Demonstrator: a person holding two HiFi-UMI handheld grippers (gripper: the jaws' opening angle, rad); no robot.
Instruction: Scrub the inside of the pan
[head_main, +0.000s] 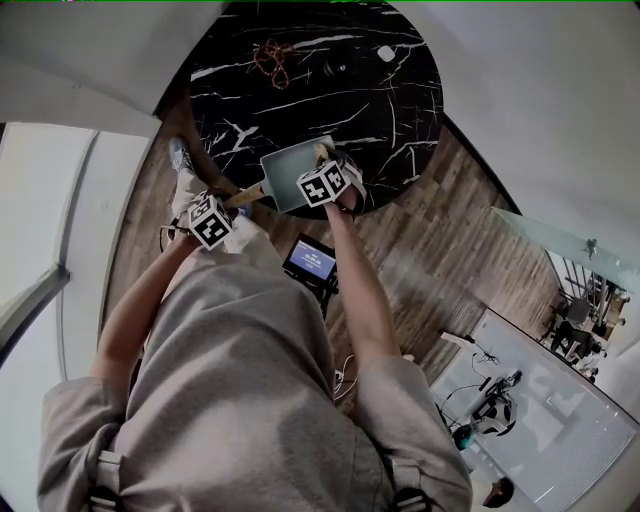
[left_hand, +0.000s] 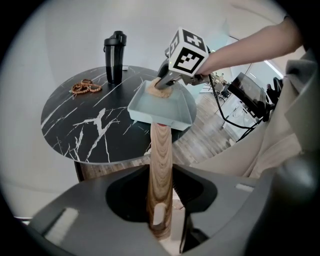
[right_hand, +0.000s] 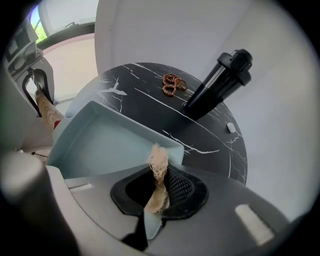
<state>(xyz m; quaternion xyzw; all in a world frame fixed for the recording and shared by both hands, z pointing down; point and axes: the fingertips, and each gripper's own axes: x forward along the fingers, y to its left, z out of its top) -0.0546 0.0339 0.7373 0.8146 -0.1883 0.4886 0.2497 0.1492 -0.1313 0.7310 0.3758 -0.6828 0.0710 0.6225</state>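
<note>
Pale blue-grey square metal-looking pan over the near edge of the round black white-veined marble table, tilted a little; resting on the table or lifted just clear, cannot tell; long light wooden handle sticking out past the table's near edge toward the person; left gripper clamped on the handle's end, jaws part-way closed with the wood filling the gap; right gripper pinched narrow on a tan fibrous scrub pad, frayed tip poking out beyond the jaws; pad at the pan corner nearest the table's centre, up by the rim rather than down on the pan bottom, contact with the surface unclear; step in hand judged as the scrubbing itself, probably not far along, no soil visible inside; to do it well: grip the handle firmly and steadily with the left gripper to stop any swivel; bring the pad down flat onto the pan bottom, press lightly, work in short overlapping strokes from the corner nearest the table's centre back toward the table's near edge; then along the side walls and into all four corners; avoid hard pushes toward the table's centre, likely to slide or tip the pan; mind the thin hold on the pad, a snag on the rim likely to drag it out of the jaws; tall black lidded bottle and brown bead bracelet on the far side of the table, well apart from the pan, no obstruction.
</note>
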